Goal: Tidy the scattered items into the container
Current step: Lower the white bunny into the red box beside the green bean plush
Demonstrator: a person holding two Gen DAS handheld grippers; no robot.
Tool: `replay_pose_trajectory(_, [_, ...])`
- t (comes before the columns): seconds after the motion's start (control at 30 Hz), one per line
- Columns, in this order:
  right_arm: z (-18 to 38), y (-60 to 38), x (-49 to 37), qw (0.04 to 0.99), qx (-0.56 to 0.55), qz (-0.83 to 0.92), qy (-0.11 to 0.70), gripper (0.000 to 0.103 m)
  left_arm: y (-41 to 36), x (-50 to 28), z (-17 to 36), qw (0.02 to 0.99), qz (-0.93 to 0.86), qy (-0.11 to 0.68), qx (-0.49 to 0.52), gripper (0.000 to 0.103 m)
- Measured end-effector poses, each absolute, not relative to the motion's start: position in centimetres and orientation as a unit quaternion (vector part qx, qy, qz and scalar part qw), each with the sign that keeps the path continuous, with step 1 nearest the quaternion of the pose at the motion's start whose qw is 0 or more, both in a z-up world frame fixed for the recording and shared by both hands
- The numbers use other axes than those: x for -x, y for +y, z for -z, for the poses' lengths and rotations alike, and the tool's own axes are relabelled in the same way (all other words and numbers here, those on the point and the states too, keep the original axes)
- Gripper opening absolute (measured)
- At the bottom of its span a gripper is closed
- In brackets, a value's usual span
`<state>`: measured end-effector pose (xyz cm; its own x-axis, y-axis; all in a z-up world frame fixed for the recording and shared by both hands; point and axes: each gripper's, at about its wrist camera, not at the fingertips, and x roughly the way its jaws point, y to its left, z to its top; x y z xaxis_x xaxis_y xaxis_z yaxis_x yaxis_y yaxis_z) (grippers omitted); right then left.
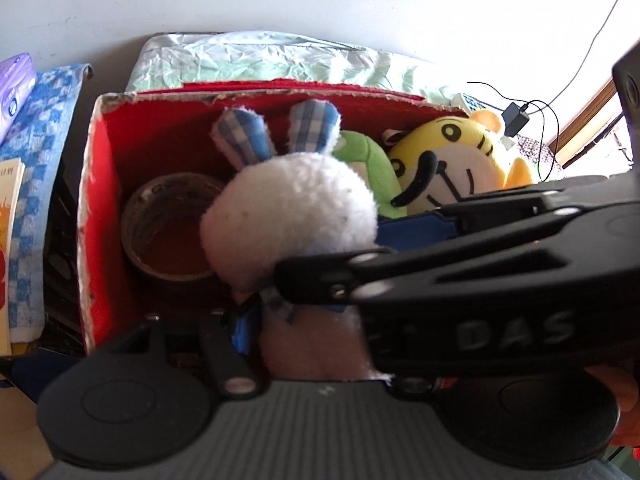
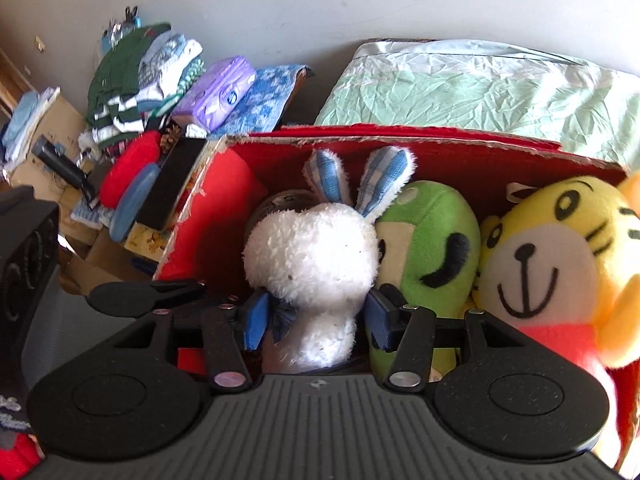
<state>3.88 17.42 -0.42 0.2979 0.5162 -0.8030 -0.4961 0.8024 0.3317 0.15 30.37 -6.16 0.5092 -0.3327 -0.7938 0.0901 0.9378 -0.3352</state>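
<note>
A white plush rabbit point(image 2: 316, 256) with blue checked ears stands upright inside the red cardboard box point(image 2: 460, 160). My right gripper point(image 2: 316, 320) has its blue pads on either side of the rabbit's neck and is shut on it. Beside the rabbit in the box are a green plush point(image 2: 432, 240), a yellow tiger plush point(image 2: 560, 260) and a roll of brown tape point(image 1: 168, 224). In the left wrist view the rabbit point(image 1: 292, 208) fills the middle and the right gripper's black arm crosses in front. My left gripper point(image 1: 288, 316) is low at the rabbit's body; its right finger is hidden.
A crumpled pale green bag point(image 2: 480, 84) lies behind the box. To the left are folded clothes point(image 2: 132, 76), a purple tissue pack point(image 2: 216, 92), a blue checked towel point(image 2: 264, 96), a red pouch point(image 2: 128, 168) and a black device point(image 2: 176, 180). A charger and cable point(image 1: 516, 116) hang at right.
</note>
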Motion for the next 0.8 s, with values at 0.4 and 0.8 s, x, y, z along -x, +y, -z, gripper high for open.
replay_pose_trajectory(0.4, [-2.0,15.3,-2.7,0.822,-0.088,-0.34,0.447,0.034,30.2,2.7,3.8,0.875,0.118,0.456,0.113,0.061])
replay_pose_trajectory(0.8, [0.3,16.6,-3.2,0.824,-0.043,-0.321,0.465,0.033,29.2,1.1,7.0,0.857,0.1,0.489,0.126,0.065])
